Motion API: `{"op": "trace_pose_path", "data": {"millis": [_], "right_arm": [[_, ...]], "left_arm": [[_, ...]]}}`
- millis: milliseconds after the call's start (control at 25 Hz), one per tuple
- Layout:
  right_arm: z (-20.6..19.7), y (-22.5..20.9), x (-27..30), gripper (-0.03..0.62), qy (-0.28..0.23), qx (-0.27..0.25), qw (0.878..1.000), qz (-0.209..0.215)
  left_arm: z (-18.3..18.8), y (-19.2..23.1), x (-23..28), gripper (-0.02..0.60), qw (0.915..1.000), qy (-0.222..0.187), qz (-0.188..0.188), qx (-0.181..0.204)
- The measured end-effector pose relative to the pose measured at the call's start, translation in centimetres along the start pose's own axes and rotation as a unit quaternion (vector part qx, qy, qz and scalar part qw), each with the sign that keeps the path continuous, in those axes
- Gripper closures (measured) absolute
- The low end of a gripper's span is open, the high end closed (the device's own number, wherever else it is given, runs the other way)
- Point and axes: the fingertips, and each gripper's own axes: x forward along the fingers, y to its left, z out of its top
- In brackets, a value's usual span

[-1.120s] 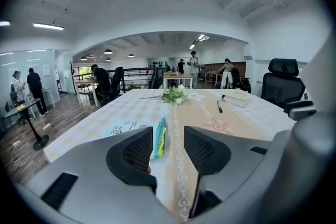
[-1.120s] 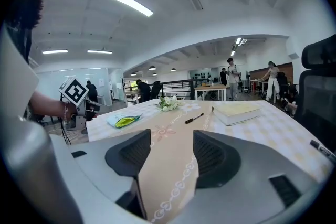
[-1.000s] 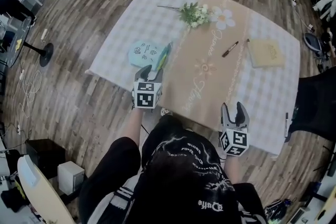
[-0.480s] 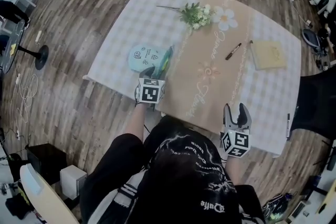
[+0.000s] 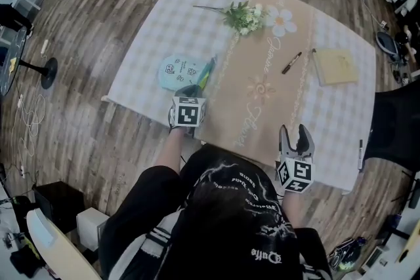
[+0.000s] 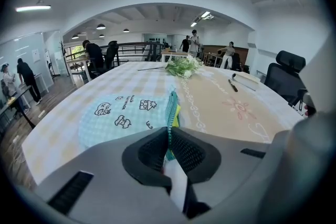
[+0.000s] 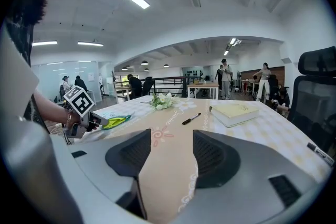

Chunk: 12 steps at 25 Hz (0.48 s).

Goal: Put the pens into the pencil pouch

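Your left tongs (image 6: 169, 139) have dropped and just closed on the near edge of the pouch (image 5: 177, 70), which looks soft and limp. Your right tongs (image 5: 294, 136) stand apart, empty. The pen (image 5: 291, 63), likely light and slick, lies well right of the pouch: take it mid-barrel.

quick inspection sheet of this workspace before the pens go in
surface: cloth-covered table with beige runner
job's things: pencil pouch near left edge; black pen loose on runner
clutter: book, flower sprig
grippers: left gripper jaws just closed, pinching pouch's edge; right gripper open, empty, above runner
cables: loose cables on floor left of table
surroundings: wooden floor, office chair, people farther back
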Motion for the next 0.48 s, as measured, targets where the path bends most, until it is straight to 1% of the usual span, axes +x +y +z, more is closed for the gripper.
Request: {"op": "trace_pose_path", "data": {"millis": [120,240,480], "right_arm": [[0.0,0.3,0.3,0.361,0.003,0.001,1.000,0.007],[0.0,0.6,0.9,0.381,0.006,0.006,1.000,0.015],[0.6,0.4,1.8,0.379,0.004,0.036,0.999,0.021]], "left_arm": [[0.5,-0.1,-0.5,0.546,0.9998,-0.011,-0.007,-0.012],[1.2,0.0,-1.1,0.548,0.9995,-0.027,-0.006,-0.015],[3.0,0.3,-2.8,0.549,0.9974,-0.067,0.000,-0.027]]}}
